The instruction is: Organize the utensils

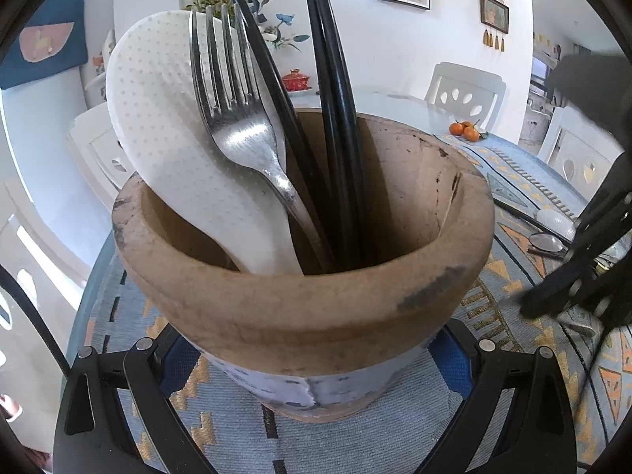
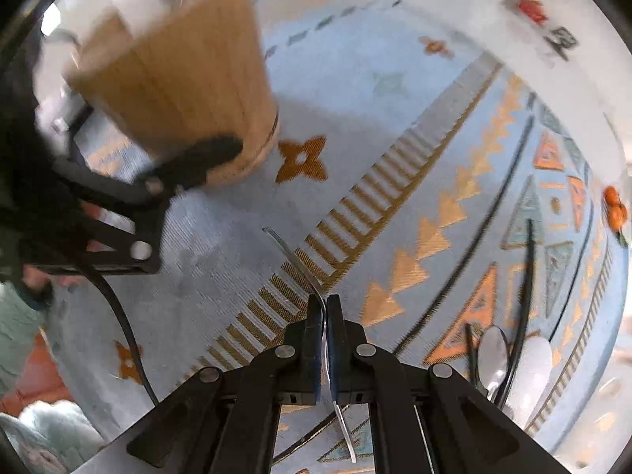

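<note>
Terracotta pot fills centre of left wrist view, standing upright on a blue patterned cloth. Left gripper sits w/ one black finger either side of pot's lower body, blue pads against its wall, so jaws are clamped on the pot. Inside pot, leaning to upper left: white dotted rice paddle, steel fork tines up in front of it, and black chopsticks running up out of frame top centre.

Right gripper at bottom centre of right wrist view, pointing steeply down at cloth; jaws together, pinching a thin metal utensil edge-on. Its upper end curves toward centre-left of frame, its handle end pokes out below the fingers at bottom centre. Can't tell if it's a fork or spoon from this angle. Pot appears here at upper left, blurred, w/ left gripper's black finger across its base.

Loose items on cloth at lower right of right wrist view: a metal spoon, a white spoon just beside it, and a black chopstick lying btwn and above them. Small oranges at right edge. In left wrist view, right gripper shows as a dark blurred shape at right edge, lower half.
</note>
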`<state>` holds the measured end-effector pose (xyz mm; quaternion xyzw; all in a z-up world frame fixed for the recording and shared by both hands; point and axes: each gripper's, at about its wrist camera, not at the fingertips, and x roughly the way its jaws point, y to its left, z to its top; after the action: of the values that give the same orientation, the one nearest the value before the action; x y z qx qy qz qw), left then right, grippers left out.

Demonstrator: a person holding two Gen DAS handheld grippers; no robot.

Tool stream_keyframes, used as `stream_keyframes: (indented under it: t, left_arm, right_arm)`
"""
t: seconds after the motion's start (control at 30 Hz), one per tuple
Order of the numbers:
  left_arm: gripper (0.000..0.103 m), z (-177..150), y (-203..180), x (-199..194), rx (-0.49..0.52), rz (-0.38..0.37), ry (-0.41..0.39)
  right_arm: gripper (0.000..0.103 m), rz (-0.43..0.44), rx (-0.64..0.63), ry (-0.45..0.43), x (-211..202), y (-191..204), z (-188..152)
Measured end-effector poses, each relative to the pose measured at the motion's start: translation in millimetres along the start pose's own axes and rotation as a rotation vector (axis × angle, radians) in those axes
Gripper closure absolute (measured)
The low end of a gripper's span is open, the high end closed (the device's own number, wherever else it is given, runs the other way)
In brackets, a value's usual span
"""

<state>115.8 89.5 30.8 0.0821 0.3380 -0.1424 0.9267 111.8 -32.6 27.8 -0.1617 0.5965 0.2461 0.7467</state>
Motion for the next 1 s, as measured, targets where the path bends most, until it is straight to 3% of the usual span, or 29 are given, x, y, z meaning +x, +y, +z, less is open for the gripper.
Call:
stream_keyframes:
  t: [0.23,0.47,0.67,0.9,1.0]
  left_arm:
    - [0.004,1,2,3,-0.005,-0.002,0.007]
    - [0.004,1,3,2,-0.005,-0.002,-0.001]
    - [0.004,-2,6,1,-0.012,-0.006,0.000]
    - [0.004,-2,9,1,-0.012,-0.008,0.000]
    - [0.004,-2,11,1,-0.018,-0.016,0.002]
  right_arm:
    - [0.101,0.079,0.113,-0.229,-62,-25,-13]
    - [0.101,0.123,0.151,-0.438,-119,-23,-8]
    - [0.101,0.224,0.175,-0.619,-155,-10,0]
    - [0.101,0.317,0.113,-0.818,-206,13,29]
    - [0.101,0.305,0.063,-0.851,-214,29,41]
